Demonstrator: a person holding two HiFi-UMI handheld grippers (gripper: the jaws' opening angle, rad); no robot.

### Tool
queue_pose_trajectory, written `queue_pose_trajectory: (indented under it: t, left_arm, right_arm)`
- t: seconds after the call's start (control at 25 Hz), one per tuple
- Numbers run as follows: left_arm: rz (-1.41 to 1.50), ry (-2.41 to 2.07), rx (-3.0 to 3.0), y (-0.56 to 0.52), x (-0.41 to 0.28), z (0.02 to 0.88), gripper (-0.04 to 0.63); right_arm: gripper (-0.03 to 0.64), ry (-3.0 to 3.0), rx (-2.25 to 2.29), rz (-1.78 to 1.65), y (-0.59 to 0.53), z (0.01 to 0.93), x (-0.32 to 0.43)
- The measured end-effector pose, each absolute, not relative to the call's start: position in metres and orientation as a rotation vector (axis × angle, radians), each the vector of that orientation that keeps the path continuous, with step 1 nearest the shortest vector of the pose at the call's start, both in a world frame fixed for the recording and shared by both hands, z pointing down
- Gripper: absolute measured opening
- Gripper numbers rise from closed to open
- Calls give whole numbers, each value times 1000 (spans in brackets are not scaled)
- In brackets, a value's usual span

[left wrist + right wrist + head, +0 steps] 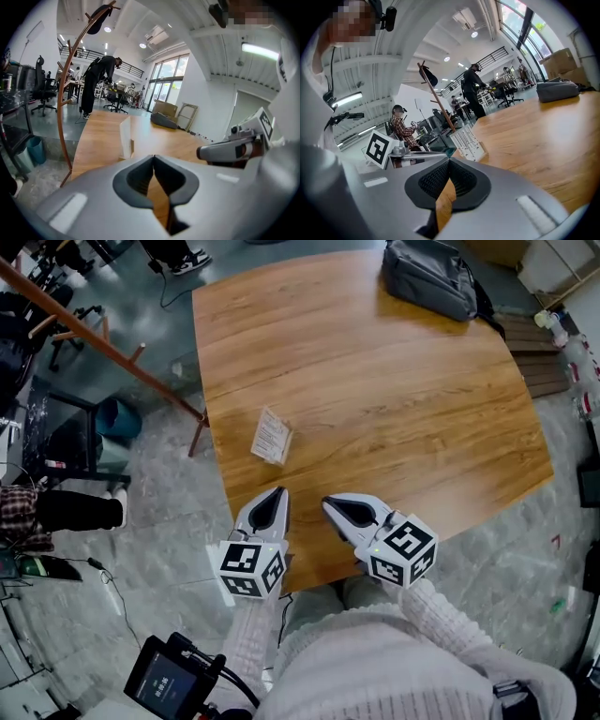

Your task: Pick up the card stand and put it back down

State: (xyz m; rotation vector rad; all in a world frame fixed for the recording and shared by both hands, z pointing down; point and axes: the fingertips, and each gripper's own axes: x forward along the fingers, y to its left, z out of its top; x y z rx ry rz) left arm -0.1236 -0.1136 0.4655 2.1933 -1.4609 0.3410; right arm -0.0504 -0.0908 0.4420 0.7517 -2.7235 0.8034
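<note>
The card stand (272, 437), a small upright clear holder with a printed card, stands on the wooden table (403, 409) near its left edge. My left gripper (279, 491) hovers at the near table edge just short of the stand, jaws shut and empty. Beside it on the right, my right gripper (326, 502) is also shut with nothing held. In the left gripper view the card stand (125, 137) appears edge-on just beyond my closed left gripper (153, 159). In the right gripper view the card stand (468, 143) shows its printed face ahead and a little left of my right gripper (449, 161).
A grey bag (431, 277) lies at the table's far side. A wooden coat rack (103, 348) leans over the floor to the left. A handheld screen (169, 676) sits at lower left. People stand and sit around desks in the background (96, 79).
</note>
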Motion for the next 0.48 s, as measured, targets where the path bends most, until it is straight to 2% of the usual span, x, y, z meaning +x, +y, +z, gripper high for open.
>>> queue_pose_trajectory:
  t: [0.48]
  left_arm:
    - [469, -1500, 2121, -152, -149, 509, 100]
  right_arm:
    - [0, -2688, 798, 918, -119, 473, -46]
